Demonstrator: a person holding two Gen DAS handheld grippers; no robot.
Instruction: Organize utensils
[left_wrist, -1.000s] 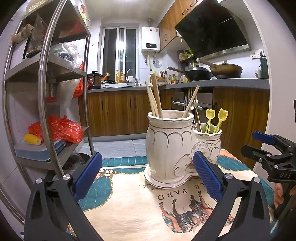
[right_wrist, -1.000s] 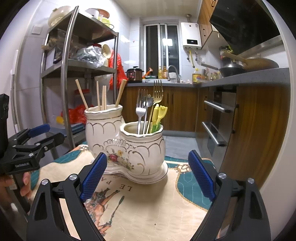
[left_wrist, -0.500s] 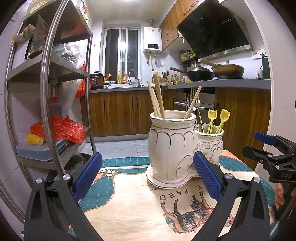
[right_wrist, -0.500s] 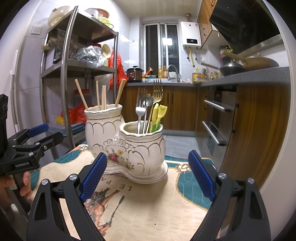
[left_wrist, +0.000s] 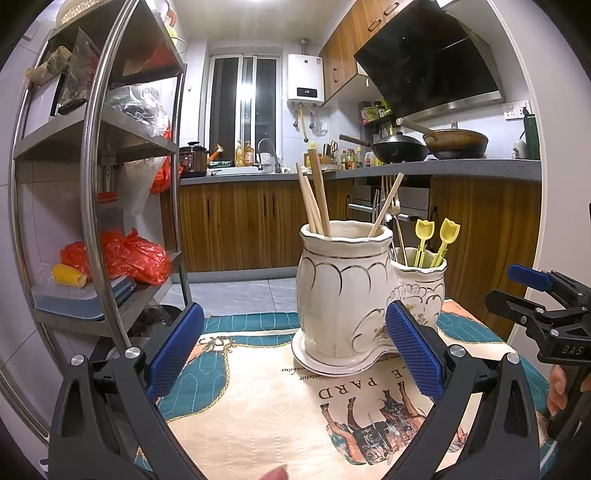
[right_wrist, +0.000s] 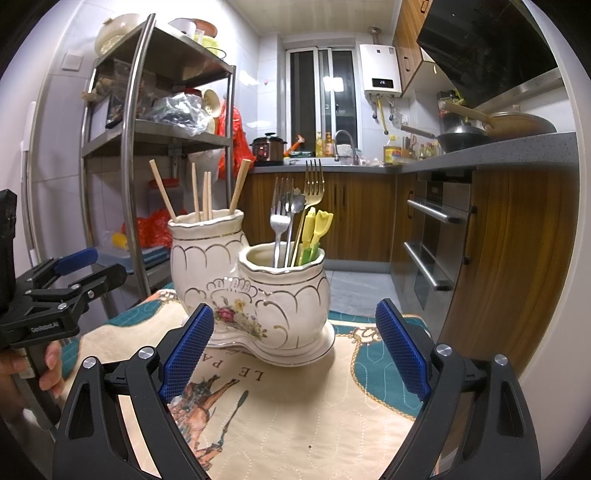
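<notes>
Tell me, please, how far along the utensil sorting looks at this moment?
It looks nearly or fully done. The chopsticks stand in the taller cup of the ceramic holder, and the forks and yellow picks stand in the shorter cup. Nothing is in hand: the left gripper and right gripper are both open and empty. No loose utensil shows on the mat.

A two-compartment holder (right_wrist: 255, 295) is set on a mat (right_wrist: 295, 417) covering the worktop. Chopsticks (right_wrist: 201, 192) are stood in its taller compartment, forks (right_wrist: 282, 214) in the lower one alongside. A shelf rack (right_wrist: 147, 140) is seen behind the holder, kitchen cabinets (right_wrist: 354, 210) farther back.
</notes>
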